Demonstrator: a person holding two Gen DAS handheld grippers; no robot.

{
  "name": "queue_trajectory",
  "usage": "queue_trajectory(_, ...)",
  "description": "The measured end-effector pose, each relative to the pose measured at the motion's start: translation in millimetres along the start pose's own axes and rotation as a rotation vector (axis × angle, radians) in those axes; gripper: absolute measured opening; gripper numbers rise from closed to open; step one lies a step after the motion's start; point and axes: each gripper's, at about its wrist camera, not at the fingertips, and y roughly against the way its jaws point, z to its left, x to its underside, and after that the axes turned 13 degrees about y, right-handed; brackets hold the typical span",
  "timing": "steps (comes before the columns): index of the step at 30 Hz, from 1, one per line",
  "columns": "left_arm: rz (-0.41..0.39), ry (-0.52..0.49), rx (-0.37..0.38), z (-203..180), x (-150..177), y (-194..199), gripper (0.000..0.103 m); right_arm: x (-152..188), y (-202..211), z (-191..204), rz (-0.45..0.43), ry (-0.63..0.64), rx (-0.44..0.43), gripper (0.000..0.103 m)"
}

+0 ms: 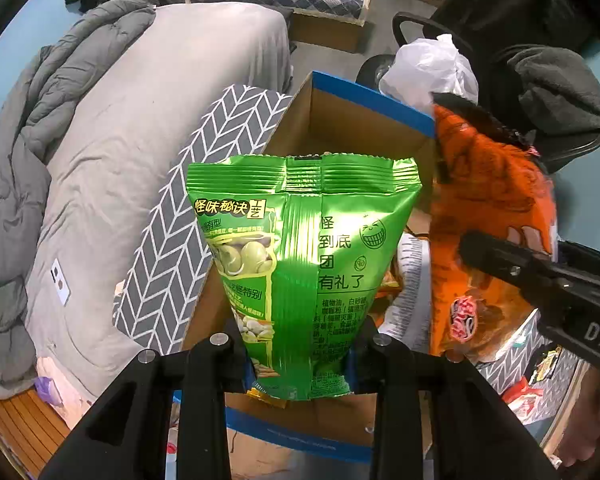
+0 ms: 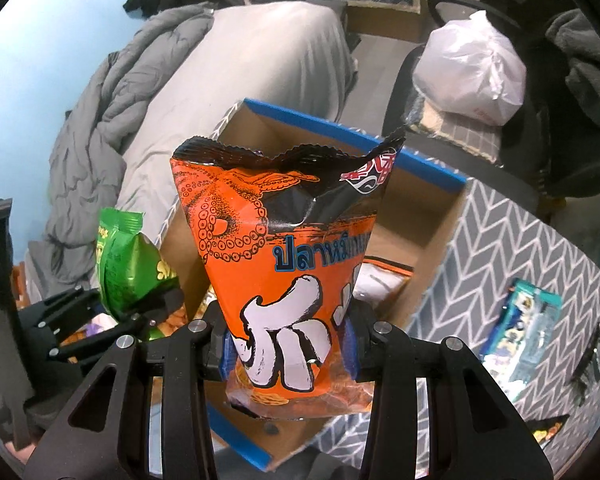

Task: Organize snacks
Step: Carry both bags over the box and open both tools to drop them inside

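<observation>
I have 2 snack bags in hand, 1 per gripper, both hanging above the open cardboard box point(image 1: 364, 128) with the blue-taped rim.

The left gripper point(image 1: 300, 356) is clamped on the lower end of the green broad-bean snack bag point(image 1: 300, 248), its blue pads squeezing the packet narrow so the crimped seal stands away from me. I hold it low and by the end so the body of the bag leads toward the box opening. Its far seal lines up with the box's inner cavity, near the flap with the grey herringbone pattern point(image 1: 204, 216) on the left edge.

The right gripper point(image 2: 288, 356) is clamped on the bottom of the orange squid-print snack bag point(image 2: 284, 248), with the torn black top flaring open ahead. That end seems kept uppermost so nothing spills. It sits over the box's near edge, and 1 packet already lies on the box floor point(image 2: 380, 284).

In the right wrist view the green bag shows at the left, just beside the orange one but not clearly touching it.

A blue snack packet point(image 2: 520, 328) lies on the right-hand herringbone flap, outside the box, so I judge sorting is only partly done.

Both bags look soft, so a firm pinch keeps them from sliding.
</observation>
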Motion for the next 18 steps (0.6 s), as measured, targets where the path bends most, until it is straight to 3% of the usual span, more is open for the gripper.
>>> queue_trajectory(13,0.037,-0.007,-0.007,2.7,-6.5,-11.4,0.034,-10.3,-23.1,9.5,0.056,0.012,0.031,0.041)
queue_trajectory(18,0.031,-0.009,-0.006,5.4,-6.1,-10.1,0.049,-13.3,-25.7,11.4,0.070,0.012,0.040,0.045)
